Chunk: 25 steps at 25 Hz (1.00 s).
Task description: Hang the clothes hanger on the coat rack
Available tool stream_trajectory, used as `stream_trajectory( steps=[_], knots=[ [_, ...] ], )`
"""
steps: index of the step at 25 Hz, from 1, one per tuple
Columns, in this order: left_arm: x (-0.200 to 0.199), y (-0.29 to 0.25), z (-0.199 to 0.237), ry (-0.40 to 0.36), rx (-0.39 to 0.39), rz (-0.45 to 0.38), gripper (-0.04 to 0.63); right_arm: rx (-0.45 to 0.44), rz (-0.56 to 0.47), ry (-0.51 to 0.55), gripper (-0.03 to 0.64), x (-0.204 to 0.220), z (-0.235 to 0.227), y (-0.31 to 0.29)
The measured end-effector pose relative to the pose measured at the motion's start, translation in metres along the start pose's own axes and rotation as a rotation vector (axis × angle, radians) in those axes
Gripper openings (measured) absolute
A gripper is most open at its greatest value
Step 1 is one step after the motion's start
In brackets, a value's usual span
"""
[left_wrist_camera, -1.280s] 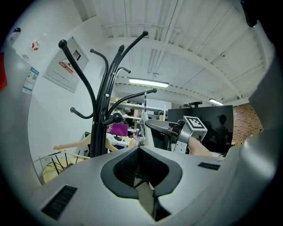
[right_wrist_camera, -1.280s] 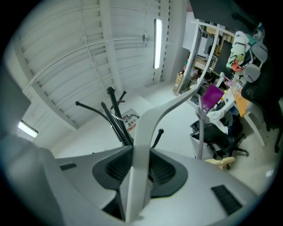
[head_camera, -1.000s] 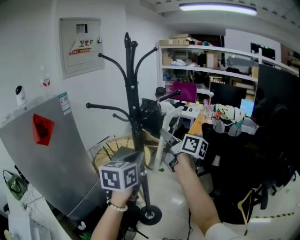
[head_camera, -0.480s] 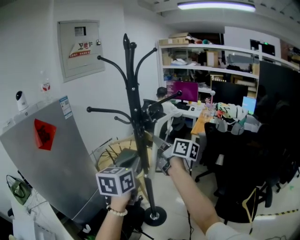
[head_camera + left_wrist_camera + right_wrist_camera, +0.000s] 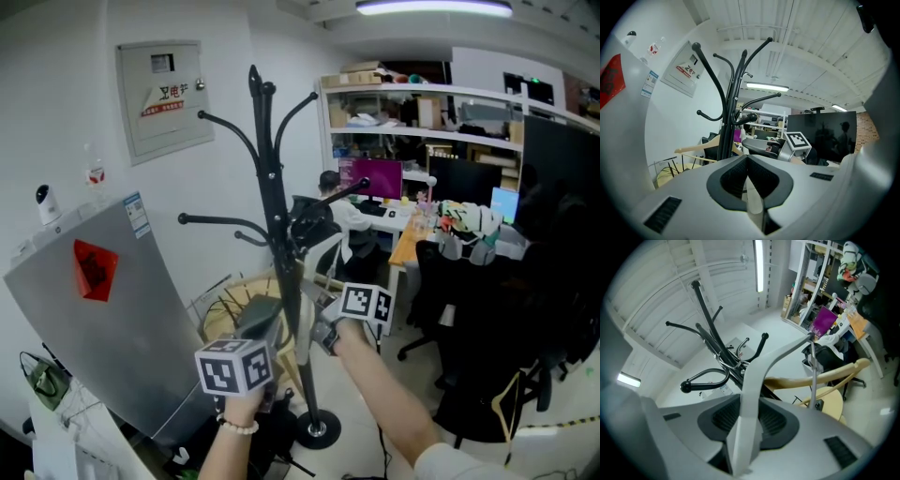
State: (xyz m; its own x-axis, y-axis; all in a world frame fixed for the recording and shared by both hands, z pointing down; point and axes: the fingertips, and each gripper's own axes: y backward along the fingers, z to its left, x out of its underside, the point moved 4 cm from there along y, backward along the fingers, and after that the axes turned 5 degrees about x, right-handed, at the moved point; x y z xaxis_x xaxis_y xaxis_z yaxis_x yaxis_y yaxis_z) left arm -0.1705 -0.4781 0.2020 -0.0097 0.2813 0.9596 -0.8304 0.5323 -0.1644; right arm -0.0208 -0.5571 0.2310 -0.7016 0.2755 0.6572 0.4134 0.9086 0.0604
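Observation:
The black coat rack [image 5: 272,202] stands mid-room with curved hook arms; it also shows in the left gripper view [image 5: 726,126] and the right gripper view [image 5: 717,341]. My right gripper [image 5: 319,323] is just right of the pole, shut on a white hanger [image 5: 754,376], whose flat arm runs up out of the jaws [image 5: 750,404]. A wooden hanger [image 5: 834,373] with a metal hook hangs behind it, near the pole [image 5: 696,150]. My left gripper [image 5: 267,314] points at the pole from the lower left. Its tips meet [image 5: 747,159] with nothing visibly held.
A grey metal panel [image 5: 103,300] leans against the left wall. A round wooden stool [image 5: 234,305] sits behind the rack's base [image 5: 319,431]. Black office chairs [image 5: 487,328], desks and shelves [image 5: 422,122] fill the right side, where a person [image 5: 328,192] sits.
My right gripper has come down and left toward the rack's pole with the white hanger in it. The left gripper has barely shifted.

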Motion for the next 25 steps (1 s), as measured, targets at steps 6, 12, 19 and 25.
stream_trajectory(
  steps=[6, 12, 19, 25],
  knots=[
    [0.006, 0.001, 0.003, -0.002, -0.006, 0.019, -0.012, 0.012, 0.013, 0.003, 0.141, 0.010, -0.007, -0.004],
    [0.012, 0.001, 0.000, -0.003, -0.004, 0.028, -0.012, 0.046, 0.023, 0.033, 0.147, 0.016, -0.013, -0.003],
    [0.016, 0.002, 0.003, 0.012, -0.002, 0.031, -0.012, 0.080, 0.030, 0.051, 0.152, 0.019, -0.020, -0.004],
    [0.020, 0.004, 0.002, 0.022, 0.001, 0.030, -0.012, 0.116, 0.039, 0.128, 0.167, 0.018, -0.019, -0.002]
  ],
)
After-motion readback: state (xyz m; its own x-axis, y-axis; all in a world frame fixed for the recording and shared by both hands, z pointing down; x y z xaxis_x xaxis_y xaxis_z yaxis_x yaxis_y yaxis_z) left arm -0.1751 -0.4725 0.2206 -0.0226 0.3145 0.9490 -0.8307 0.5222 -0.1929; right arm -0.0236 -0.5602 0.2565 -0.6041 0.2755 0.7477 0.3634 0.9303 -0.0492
